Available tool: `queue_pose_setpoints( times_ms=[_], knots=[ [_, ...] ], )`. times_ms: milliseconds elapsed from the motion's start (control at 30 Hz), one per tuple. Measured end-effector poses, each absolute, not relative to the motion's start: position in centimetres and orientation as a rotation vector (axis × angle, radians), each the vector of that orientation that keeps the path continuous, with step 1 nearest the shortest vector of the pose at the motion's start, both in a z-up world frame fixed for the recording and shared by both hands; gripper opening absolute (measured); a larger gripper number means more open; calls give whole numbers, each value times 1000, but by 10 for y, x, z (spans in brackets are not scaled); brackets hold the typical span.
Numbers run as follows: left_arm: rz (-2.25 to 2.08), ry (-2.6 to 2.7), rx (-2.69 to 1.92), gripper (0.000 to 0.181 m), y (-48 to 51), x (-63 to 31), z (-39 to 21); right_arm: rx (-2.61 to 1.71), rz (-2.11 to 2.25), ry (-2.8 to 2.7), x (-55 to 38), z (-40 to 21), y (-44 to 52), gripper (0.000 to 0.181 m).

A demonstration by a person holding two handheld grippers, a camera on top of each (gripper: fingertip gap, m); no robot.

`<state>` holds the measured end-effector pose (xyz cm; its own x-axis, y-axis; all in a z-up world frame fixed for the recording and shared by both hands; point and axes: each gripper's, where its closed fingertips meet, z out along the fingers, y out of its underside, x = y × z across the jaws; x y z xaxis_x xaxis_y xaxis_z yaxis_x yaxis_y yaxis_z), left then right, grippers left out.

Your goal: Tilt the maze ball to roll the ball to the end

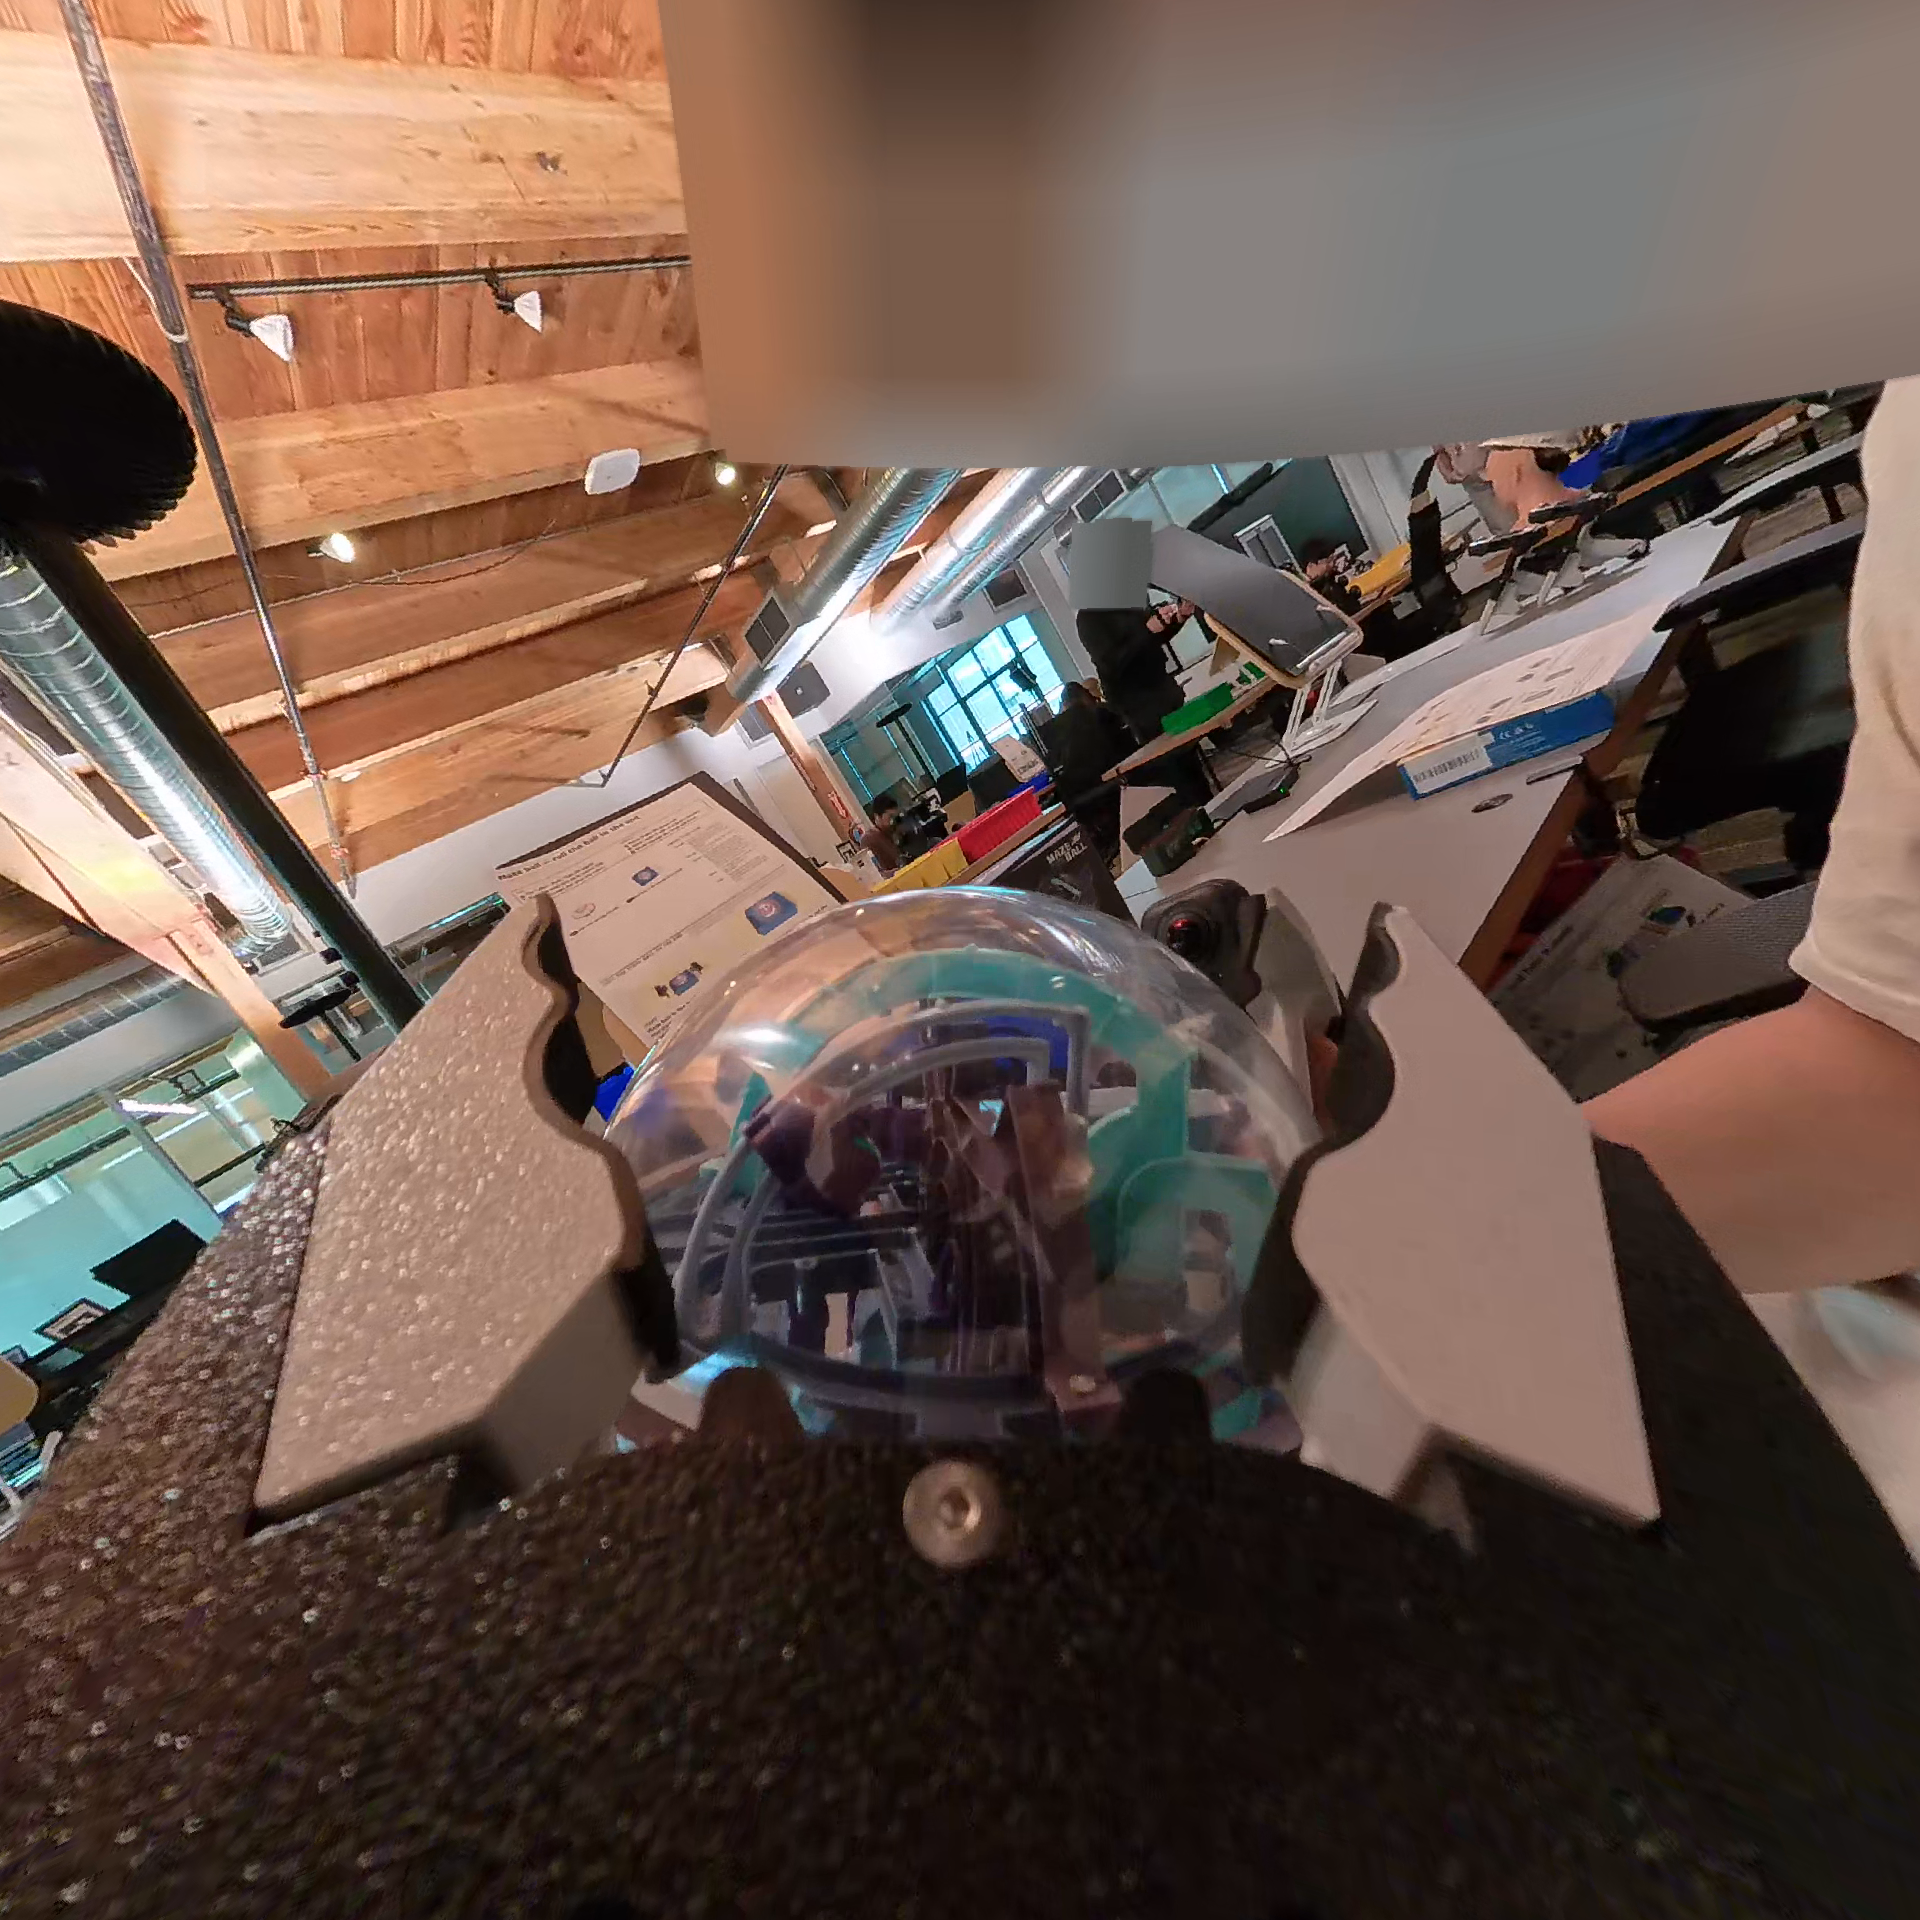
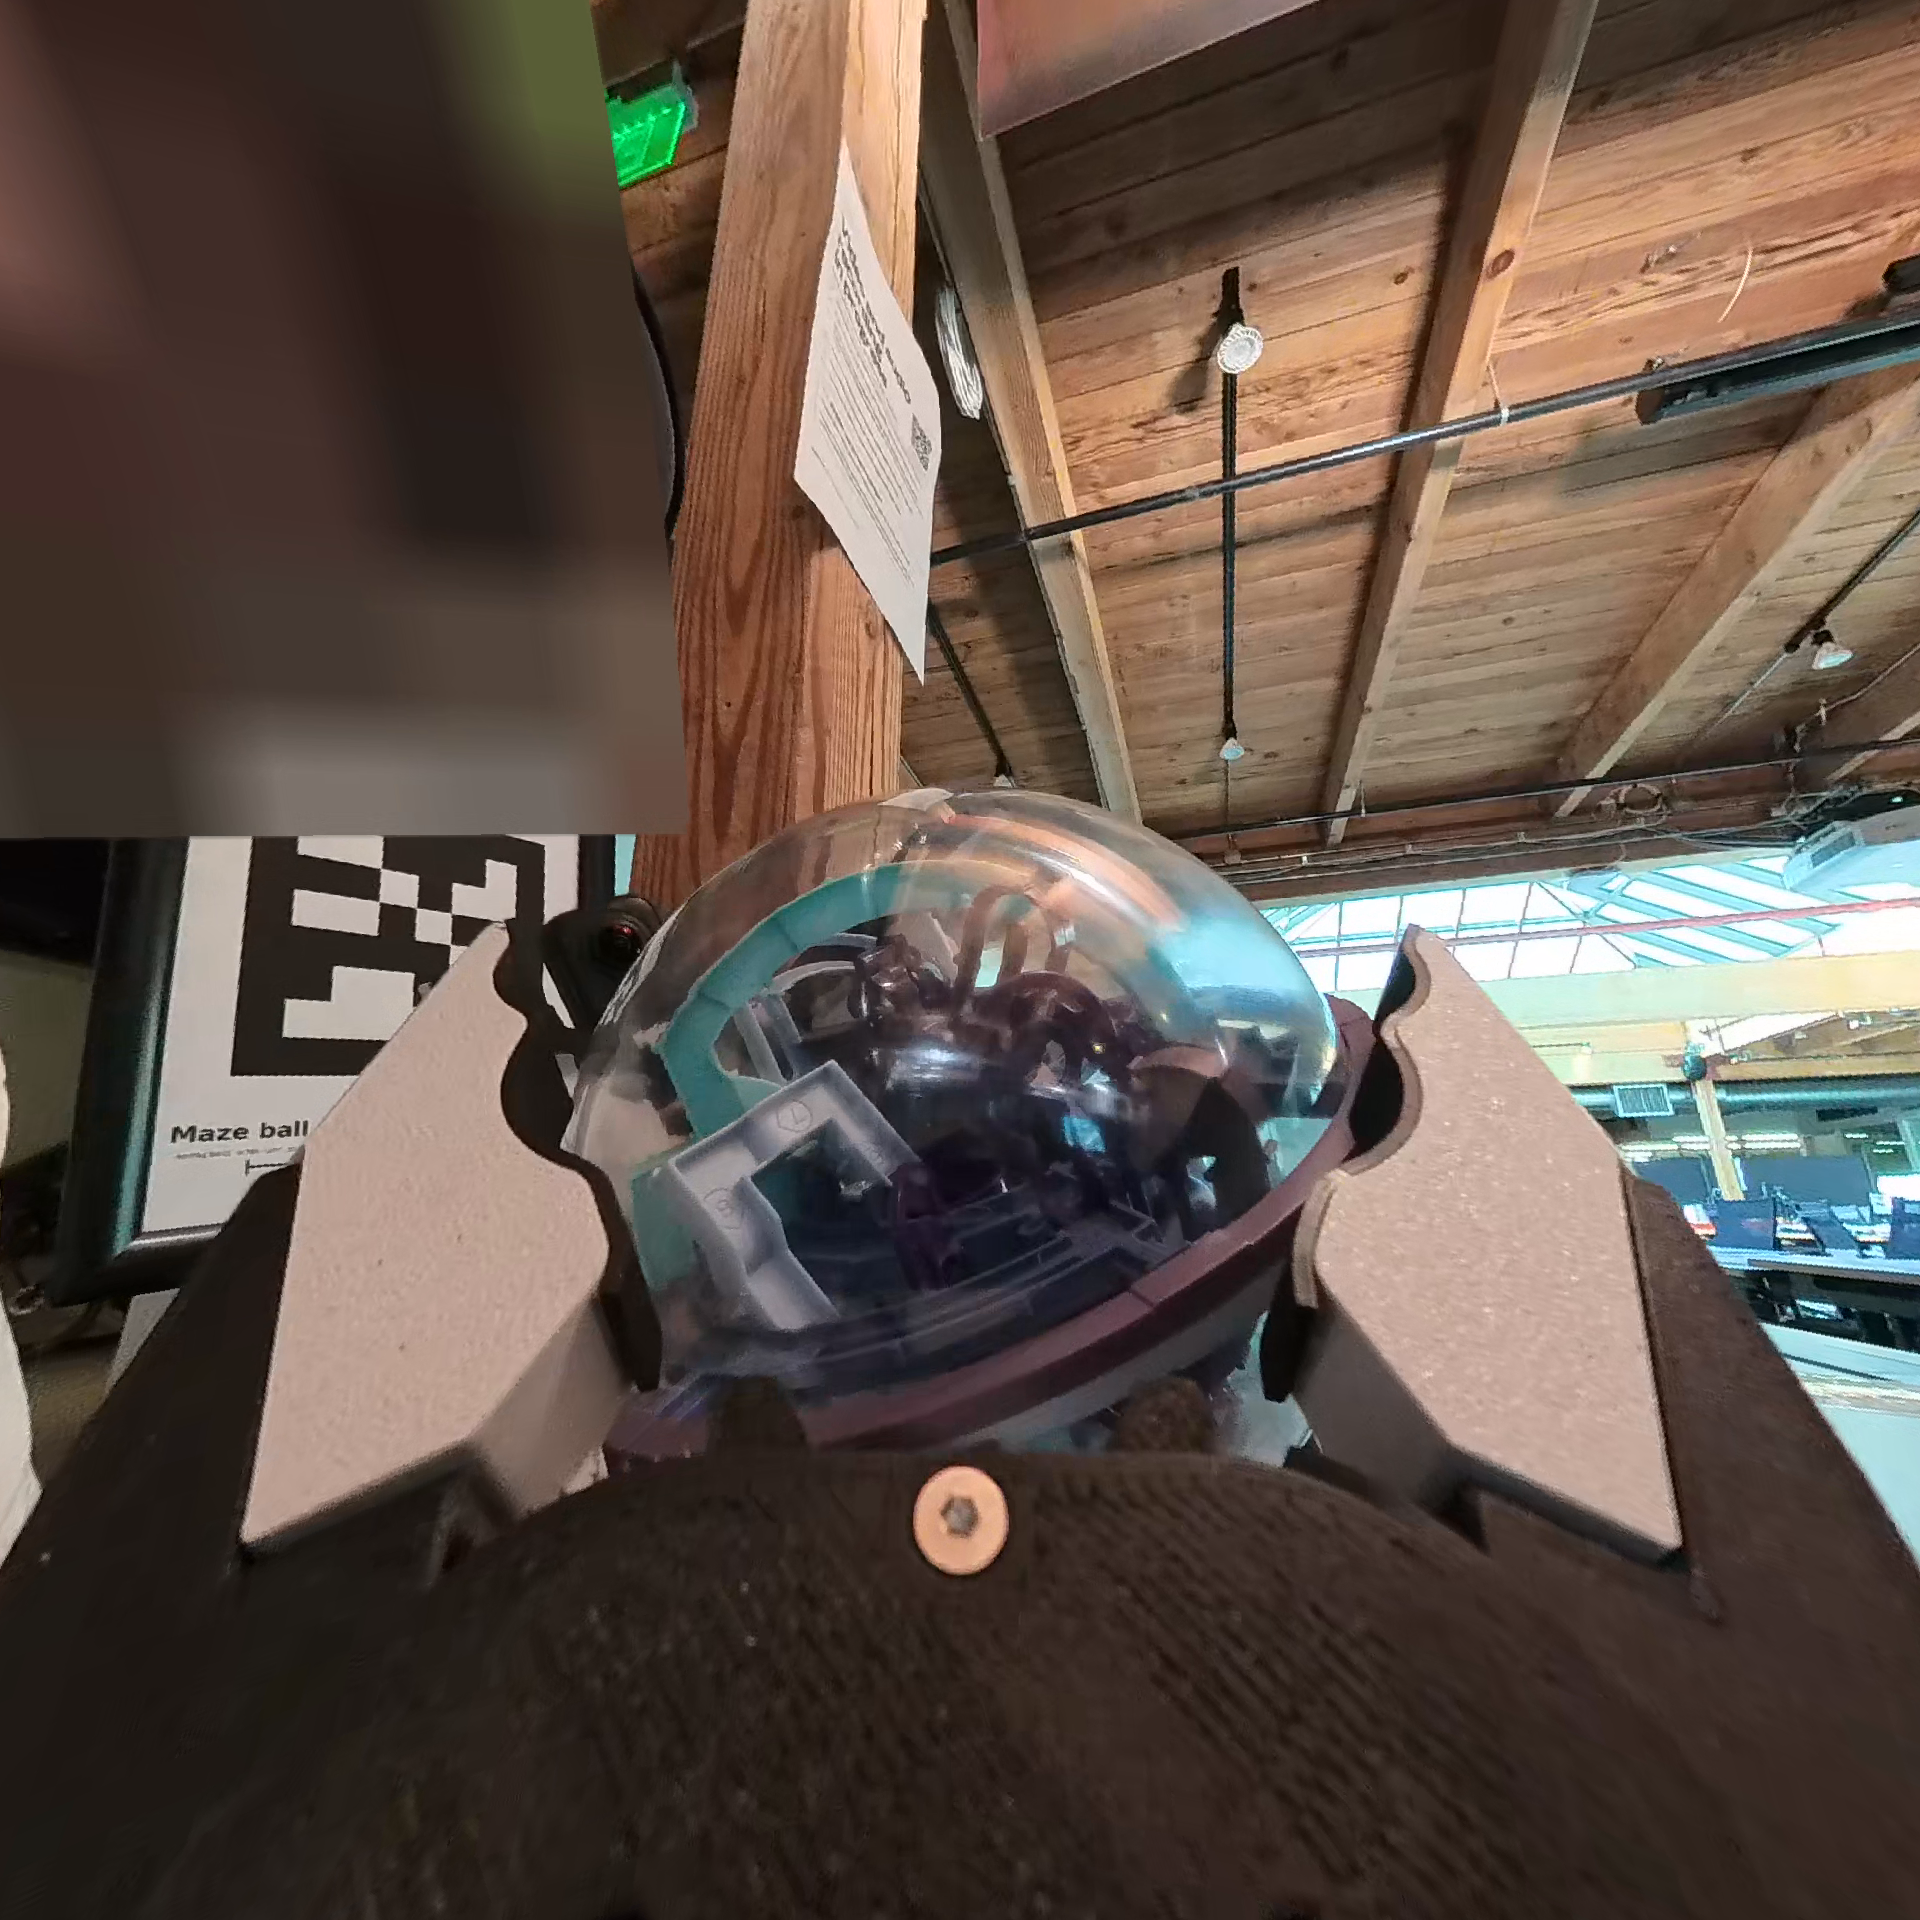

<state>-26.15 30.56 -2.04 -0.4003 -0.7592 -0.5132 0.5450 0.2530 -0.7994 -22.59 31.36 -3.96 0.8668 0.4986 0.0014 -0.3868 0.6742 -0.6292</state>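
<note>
Both claws grip at once: left claw (image 1: 961, 1122) and right claw (image 2: 961, 1101) each clamp the maze ball (image 1: 956, 1143) from opposite sides, lifted clear of the counter (image 1: 1455, 852). Its dark seam (image 2: 1195, 1278) slants up to my right, so I'd judge the next tilt turns on that axis; the inner ball I cannot spot.

Left gripper (image 1: 961, 1049) closed on the maze ball (image 1: 956, 1143), grey jaws pressed against its left and right sides. Ball is a clear sphere with teal, grey and purple tracks inside; small ball inside can't be made out. Ball held up in the air, camera angled upward toward wooden ceiling (image 1: 364, 208) with track lights and metal ducts. Right gripper's camera lens (image 1: 1184, 930) shows just behind the ball, upper right. Person's bare forearm (image 1: 1714, 1153) with pale sleeve at right edge. White surface (image 1: 1455, 831) behind, carrying a blue box (image 1: 1507, 748) and paper sheets. Printed instruction sheet (image 1: 675, 914) stands behind the ball on the left. Black pole (image 1: 208, 769) at left.
</note>
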Motion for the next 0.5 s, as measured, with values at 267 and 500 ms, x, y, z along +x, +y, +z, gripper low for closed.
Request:
queue_pose_setpoints(
  times_ms=[267,500],
  knots=[
    [-1485,1346,-206,140,309,-266,-18,-679,466,-196,-230,-38,314,152],
    [-1553,1299,-170,136,309,-274,-12,-693,394,-256,-238,-33,309,152]
  ],
)
